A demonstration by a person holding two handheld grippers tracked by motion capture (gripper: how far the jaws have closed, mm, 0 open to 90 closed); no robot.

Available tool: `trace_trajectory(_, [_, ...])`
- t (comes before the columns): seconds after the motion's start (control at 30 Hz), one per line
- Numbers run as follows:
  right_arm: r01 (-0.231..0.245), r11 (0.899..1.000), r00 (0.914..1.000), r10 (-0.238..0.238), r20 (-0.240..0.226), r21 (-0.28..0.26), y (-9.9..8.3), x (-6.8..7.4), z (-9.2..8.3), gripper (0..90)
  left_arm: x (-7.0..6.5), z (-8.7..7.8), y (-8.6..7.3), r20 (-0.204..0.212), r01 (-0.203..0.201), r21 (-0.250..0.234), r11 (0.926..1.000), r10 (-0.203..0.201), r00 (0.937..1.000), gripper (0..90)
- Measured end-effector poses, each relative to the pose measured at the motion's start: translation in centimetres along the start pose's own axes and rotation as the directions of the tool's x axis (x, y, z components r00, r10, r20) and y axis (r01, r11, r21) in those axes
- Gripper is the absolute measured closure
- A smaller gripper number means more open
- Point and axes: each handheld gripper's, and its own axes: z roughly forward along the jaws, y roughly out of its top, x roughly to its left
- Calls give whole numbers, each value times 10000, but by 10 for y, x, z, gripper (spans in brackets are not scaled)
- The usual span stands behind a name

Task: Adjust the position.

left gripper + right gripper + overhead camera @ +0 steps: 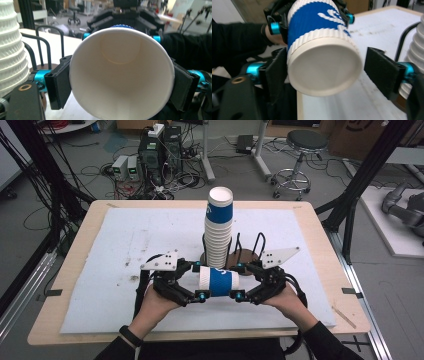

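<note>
Left gripper [198, 281] low in the centre of the high view, clamped across the open mouth end of a blue-and-white paper cup [219, 282]; in the left gripper view both black pads pressing the cup's white rim [121, 72] from either side, the hollow inside facing the camera. Right gripper [239, 281] just to the right of the cup in the high view, meeting its base end, jaws parted: in the right gripper view the left pad touching the cup's bottom edge [323, 70], the right pad [382, 71] standing clear with a gap of table showing between. Cup lying on its side, lifted off the surface, spanning the two grippers at mid-frame, below the tall stack. Behind it, toward the upper middle of the high view, a stack of ribbed white cups [218, 227] topped by a blue-banded one, rising from a round wooden holder with black wire loops [248, 251]. All on a white mat [125, 240] over a wooden table [70, 270]. Hands and dark sleeves entering from the bottom edge.
</note>
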Motion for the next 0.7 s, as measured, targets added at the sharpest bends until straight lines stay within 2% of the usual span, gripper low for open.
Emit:
trace_trajectory(0.03, [81,9996,9999,-84,93,288,2,0,-2,203,0,0,0,-119,-46,244,9997,49,9999,190])
trace_trajectory(0.1, [237,9986,9994,-249,232,469,3,0,-2,202,-1,3,1,-334,-174,857,9962,203,9992,192])
trace_trajectory(0.13, [542,9928,9978,-579,320,1066,6,2,-2,202,-1,4,1,-410,-242,1119,9934,289,9987,194])
trace_trajectory(0.17, [542,9928,9978,-579,320,1066,6,2,-2,202,-1,6,1,-450,-295,1376,9900,360,9983,195])
trace_trajectory(0.2, [702,9892,9965,-755,370,1288,7,3,-1,203,-2,7,2,-531,-375,1730,9842,473,9975,195])
trace_trajectory(0.27, [1114,9750,9911,-1232,505,1922,9,7,3,202,-5,12,4,-637,-616,2417,9684,792,9948,195])
trace_trajectory(0.3, [1210,9696,9897,-1343,494,2129,9,9,6,203,-5,13,4,-641,-686,2537,9648,876,9941,195])
trace_trajectory(0.33, [1301,9667,9884,-1440,483,2203,8,9,7,202,-7,15,5,-625,-876,2789,9563,1091,9921,196])
trace_trajectory(0.4, [1467,9494,9854,-1649,431,2778,6,12,16,203,-9,17,6,-522,-928,2825,9548,1119,9923,197])
trace_trajectory(0.43, [1625,9324,9808,-1885,506,3228,3,14,23,202,-10,18,7,-490,-951,2876,9530,1139,9923,197])
trace_trajectory(0.47, [1625,9324,9808,-1885,506,3228,3,14,23,202,-11,19,7,-502,-971,2934,9510,1167,9919,197])
trace_trajectory(0.5, [1719,9233,9787,-1998,474,3434,2,14,26,203,-11,20,7,-444,-1049,3002,9481,1237,9913,198])
trace_trajectory(0.57, [1802,9152,9768,-2096,439,3606,0,16,32,211,-12,21,7,-422,-1030,3030,9474,1213,9917,200])
trace_trajectory(0.6, [1815,9150,9767,-2104,423,3603,0,17,33,238,-12,21,7,-392,-1008,2981,9492,1177,9923,200])
trace_trajectory(0.63, [1932,9105,9722,-2279,537,3656,-1,17,33,287,-12,20,7,-387,-1014,2889,9520,1175,9923,200])
trace_trajectory(0.67, [1935,9096,9723,-2279,520,3677,-1,17,33,288,-12,20,7,-369,-1008,2811,9544,1158,9926,200])
trace_trajectory(0.7, [1948,9125,9735,-2248,429,3597,-2,16,32,290,-13,20,8,-416,-910,2636,9603,1056,9935,198])
